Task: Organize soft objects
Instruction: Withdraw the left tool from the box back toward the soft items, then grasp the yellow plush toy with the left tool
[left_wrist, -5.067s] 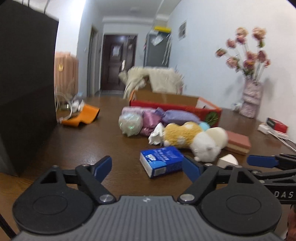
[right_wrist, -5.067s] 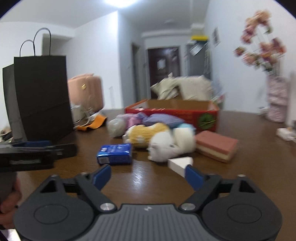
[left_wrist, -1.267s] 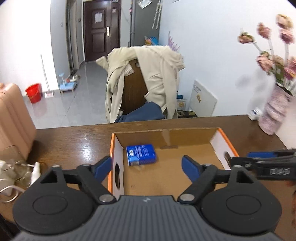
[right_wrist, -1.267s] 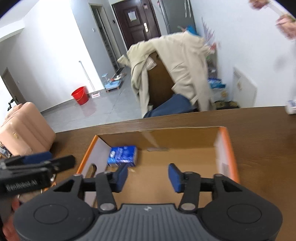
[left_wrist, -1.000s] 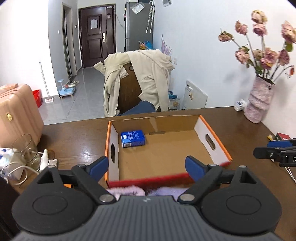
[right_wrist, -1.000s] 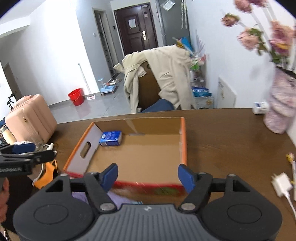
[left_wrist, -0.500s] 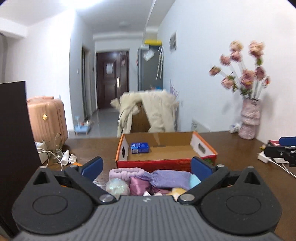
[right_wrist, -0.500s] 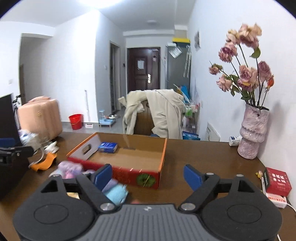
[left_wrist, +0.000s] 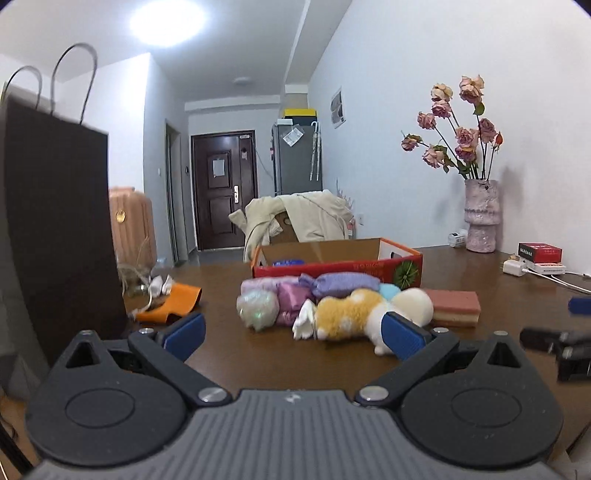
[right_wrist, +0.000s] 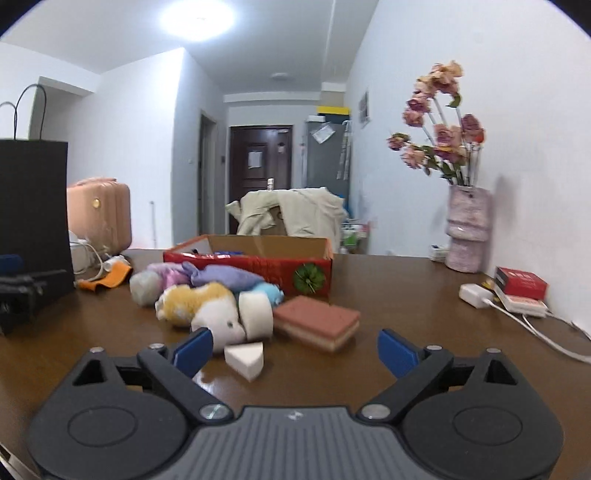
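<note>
Left wrist view: left gripper (left_wrist: 293, 334) fingers spread wide, holding nothing. Right gripper (right_wrist: 293, 350) fingers, just widening, also empty. Plush toy (left_wrist: 347, 319) lies on the worktop (left_wrist: 258, 354) among soft items, before the red box (left_wrist: 340, 264) toward the far edge.

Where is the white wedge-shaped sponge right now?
In the right wrist view, the white wedge sponge lies on the table, just in front of the plush toy and left of the pink layered sponge.

White walls (left_wrist: 388, 110) and a bright ceiling light (left_wrist: 166, 22) frame a hallway ending in a dark door (left_wrist: 221, 192).
</note>
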